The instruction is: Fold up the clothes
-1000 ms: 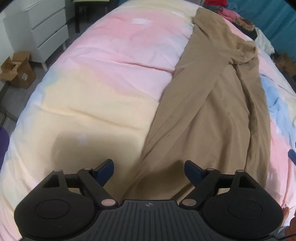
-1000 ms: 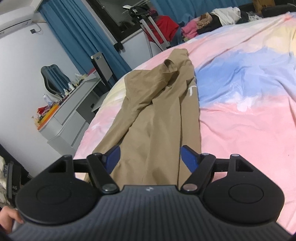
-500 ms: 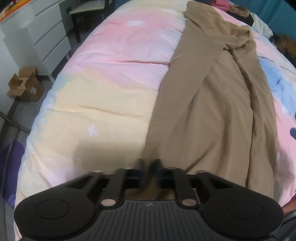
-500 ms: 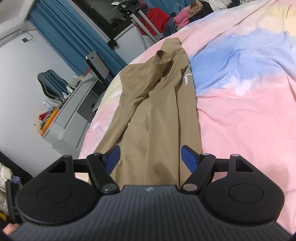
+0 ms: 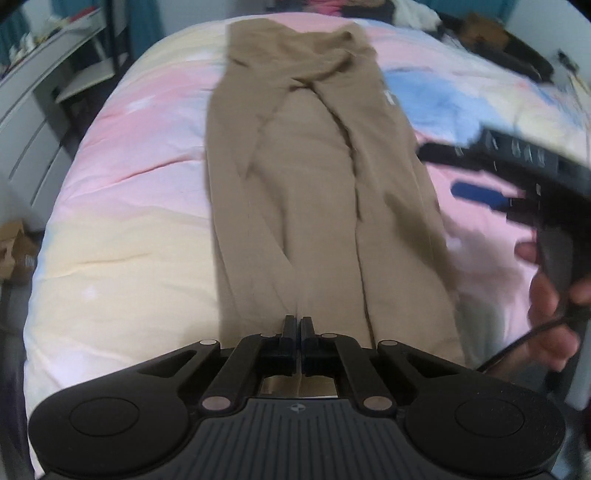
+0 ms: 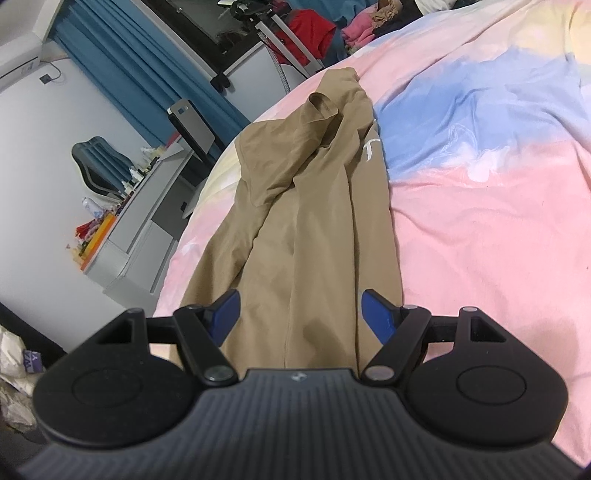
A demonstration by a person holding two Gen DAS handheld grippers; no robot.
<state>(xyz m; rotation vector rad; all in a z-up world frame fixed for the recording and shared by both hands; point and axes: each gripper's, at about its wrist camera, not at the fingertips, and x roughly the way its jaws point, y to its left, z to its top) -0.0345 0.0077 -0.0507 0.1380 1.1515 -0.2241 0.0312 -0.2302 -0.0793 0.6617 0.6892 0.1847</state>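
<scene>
Tan trousers (image 5: 314,177) lie lengthwise on a pastel bed cover (image 5: 129,192), legs toward me and waist at the far end. My left gripper (image 5: 298,325) is shut on the near hem of the trousers, between the two legs. In the right wrist view the trousers (image 6: 317,229) run away from me and my right gripper (image 6: 299,306) is open just above their near end, empty. The right gripper also shows blurred in the left wrist view (image 5: 491,184), beside the trousers' right edge.
A grey desk with clutter (image 6: 122,229) and a blue chair (image 6: 96,166) stand left of the bed. Blue curtains (image 6: 155,74) hang behind. A pile of clothes (image 6: 354,26) lies at the far end. A cardboard box (image 5: 14,247) sits on the floor.
My left gripper closed on the trousers' near hem and swung to face along the legs. The right gripper moved in closer over the trousers and stayed open.
</scene>
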